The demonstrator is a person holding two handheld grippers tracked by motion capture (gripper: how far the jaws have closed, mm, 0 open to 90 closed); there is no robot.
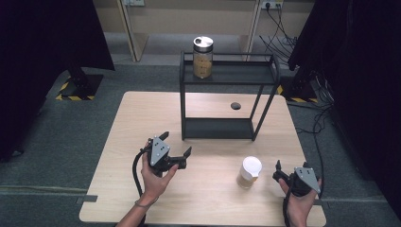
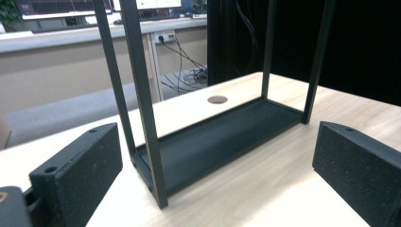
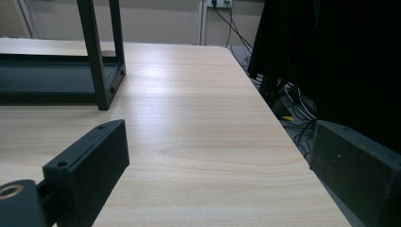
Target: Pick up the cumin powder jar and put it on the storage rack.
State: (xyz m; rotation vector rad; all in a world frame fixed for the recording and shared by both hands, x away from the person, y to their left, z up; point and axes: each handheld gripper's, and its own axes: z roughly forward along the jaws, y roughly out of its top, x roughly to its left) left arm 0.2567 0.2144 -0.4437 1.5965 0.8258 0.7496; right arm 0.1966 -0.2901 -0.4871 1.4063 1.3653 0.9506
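Tongs, left [image 1: 177, 144] and right [image 1: 277, 171], both gaping wide and empty over the table [image 1: 208, 194], white-lidded cup [image 1: 249, 172] between.

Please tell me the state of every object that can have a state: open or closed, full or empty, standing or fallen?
Glass jar: upright on the rack's top shelf, lid on, partly filled.
White-lidded cup: upright on the table, lid on.
Black rack: upright, bottom shelf empty.
Left gripper: open, fingers holding nothing.
Right gripper: open, holding nothing.
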